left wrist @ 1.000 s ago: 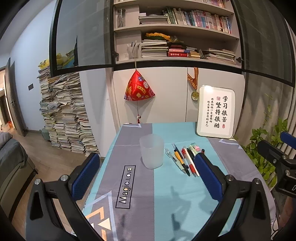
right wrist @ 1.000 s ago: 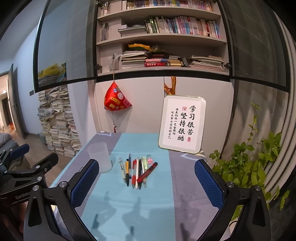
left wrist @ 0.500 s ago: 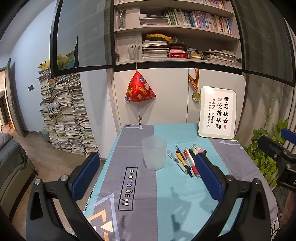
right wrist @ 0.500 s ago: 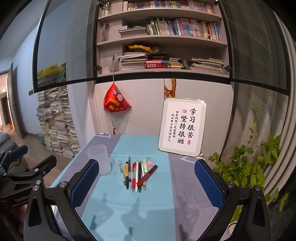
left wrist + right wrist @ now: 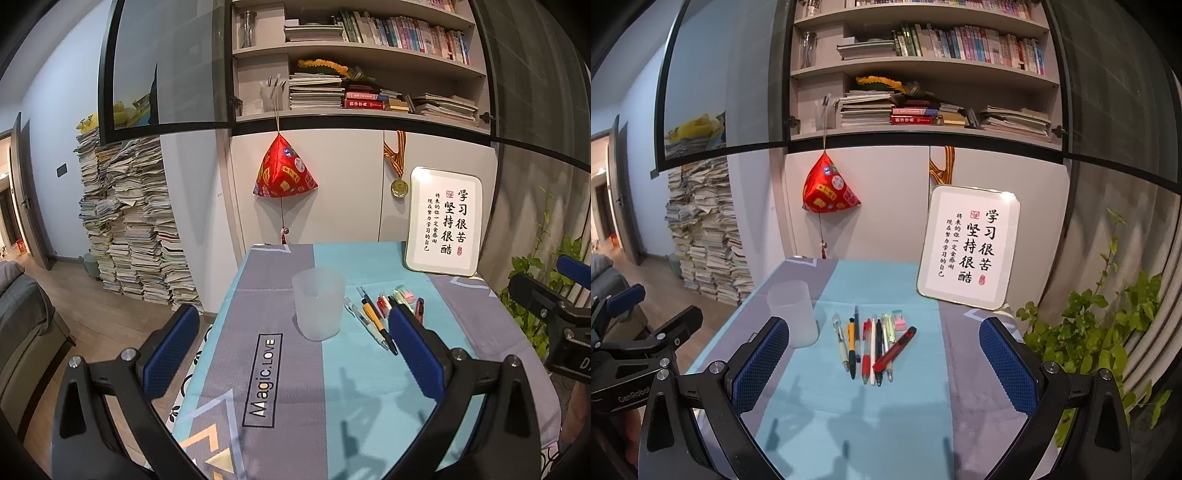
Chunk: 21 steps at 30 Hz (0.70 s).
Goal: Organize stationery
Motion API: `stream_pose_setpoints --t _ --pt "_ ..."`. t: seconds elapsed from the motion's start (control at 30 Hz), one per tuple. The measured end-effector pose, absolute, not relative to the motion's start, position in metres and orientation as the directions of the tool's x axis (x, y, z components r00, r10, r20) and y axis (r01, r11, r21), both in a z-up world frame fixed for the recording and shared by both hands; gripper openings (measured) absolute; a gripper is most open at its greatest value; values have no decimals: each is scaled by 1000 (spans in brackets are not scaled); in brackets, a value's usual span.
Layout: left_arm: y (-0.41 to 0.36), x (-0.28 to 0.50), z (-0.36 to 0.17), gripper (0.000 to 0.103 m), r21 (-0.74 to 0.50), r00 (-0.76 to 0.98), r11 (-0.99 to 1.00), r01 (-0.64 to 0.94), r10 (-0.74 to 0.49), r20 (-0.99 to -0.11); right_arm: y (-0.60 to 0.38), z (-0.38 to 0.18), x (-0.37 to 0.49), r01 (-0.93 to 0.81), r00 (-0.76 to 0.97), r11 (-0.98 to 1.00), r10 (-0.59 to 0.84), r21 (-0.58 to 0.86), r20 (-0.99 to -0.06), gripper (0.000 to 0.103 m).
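Observation:
A frosted plastic cup (image 5: 318,302) stands upright on the teal and grey tablecloth (image 5: 332,387); the right wrist view shows the same cup (image 5: 793,314) at the left. To its right lie several pens (image 5: 866,347) in a row, with a red utility knife (image 5: 894,349) across them and a pink eraser (image 5: 899,319) behind. In the left wrist view the pens (image 5: 375,321) are partly hidden by my right finger. My left gripper (image 5: 295,354) hangs open in front of the cup, holding nothing. My right gripper (image 5: 882,369) is open above the near ends of the pens, empty.
A framed calligraphy board (image 5: 969,247) leans on the cabinet at the table's back right. A red pyramid ornament (image 5: 829,190) hangs from the shelf. Tall paper stacks (image 5: 129,221) stand on the floor left of the table. A leafy plant (image 5: 1100,332) is at the right edge.
Both views have drawn back and lifted slightly, so the cup and pens sit lower and farther off. Both grippers stayed open and nothing on the table moved.

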<state>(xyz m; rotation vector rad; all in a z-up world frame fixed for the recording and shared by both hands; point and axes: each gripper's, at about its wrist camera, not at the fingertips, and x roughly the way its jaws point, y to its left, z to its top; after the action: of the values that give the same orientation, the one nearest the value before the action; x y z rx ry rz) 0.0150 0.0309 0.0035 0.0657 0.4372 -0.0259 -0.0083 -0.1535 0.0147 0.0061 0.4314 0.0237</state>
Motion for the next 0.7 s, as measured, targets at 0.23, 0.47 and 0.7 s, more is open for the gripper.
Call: stream_pose_setpoints --t 0.23,0.47,0.7 --pt "32 20 2 102 55 906 997 49 -21 -424 -150 14 -3 -17 909 1000 17 4 -417 103" --pt "35 23 0 102 52 904 998 46 -19 -427 -147 14 3 -19 906 1000 17 -1 -423 103" --pt "36 24 -1 102 50 902 998 49 -22 -432 -146 14 3 -18 906 1000 15 -2 -424 103"
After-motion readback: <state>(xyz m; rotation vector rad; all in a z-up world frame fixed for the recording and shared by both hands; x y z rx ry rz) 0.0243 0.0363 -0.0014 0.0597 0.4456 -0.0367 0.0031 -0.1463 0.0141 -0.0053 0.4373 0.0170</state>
